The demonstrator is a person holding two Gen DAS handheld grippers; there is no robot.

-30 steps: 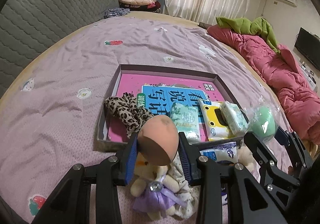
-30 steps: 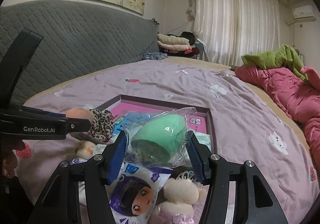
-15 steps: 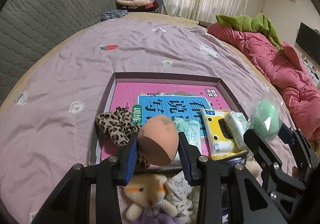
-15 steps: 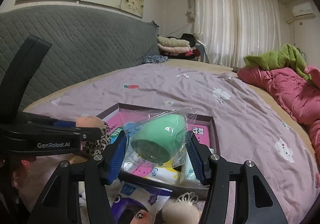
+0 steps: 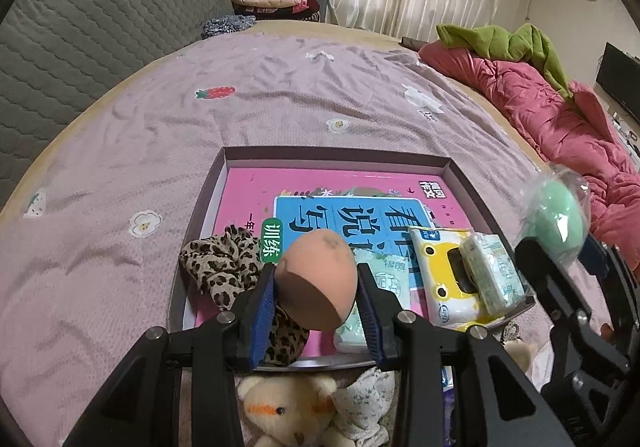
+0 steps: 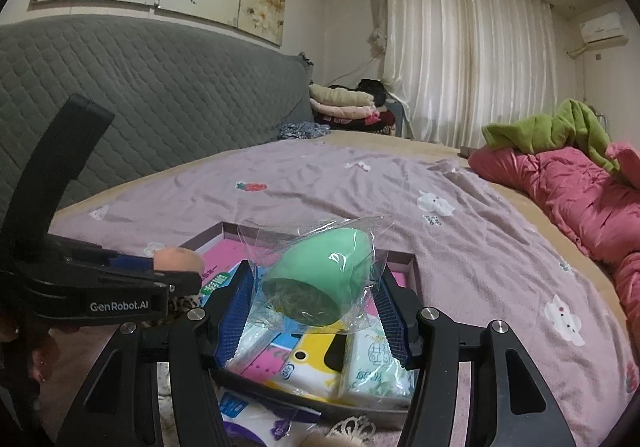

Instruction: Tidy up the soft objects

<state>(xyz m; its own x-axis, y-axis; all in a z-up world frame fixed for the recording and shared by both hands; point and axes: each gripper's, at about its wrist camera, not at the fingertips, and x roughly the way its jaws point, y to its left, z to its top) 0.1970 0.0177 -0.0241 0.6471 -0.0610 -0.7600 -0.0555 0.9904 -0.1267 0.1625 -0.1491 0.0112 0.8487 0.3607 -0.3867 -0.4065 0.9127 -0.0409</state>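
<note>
Peach sponge (image 5: pixel 318 279); mint-green sponge (image 6: pixel 320 277); leopard-print scrunchie (image 5: pixel 224 267); pink book (image 5: pixel 320 187); lilac bedspread (image 5: pixel 280 87).

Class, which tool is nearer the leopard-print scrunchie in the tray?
Left. The left tool, holding the orange sponge, hangs just over the leopard-print scrunchie; the right tool is past the tray's opposite side.

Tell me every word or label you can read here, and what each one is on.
"GenRobot.AI": white print on the side of the left gripper.
"看说写": big characters, upside down, on the pink book in the tray.
"训练": green tag on that book.
Tissue packs and wipes pack: print too small to read.
</note>
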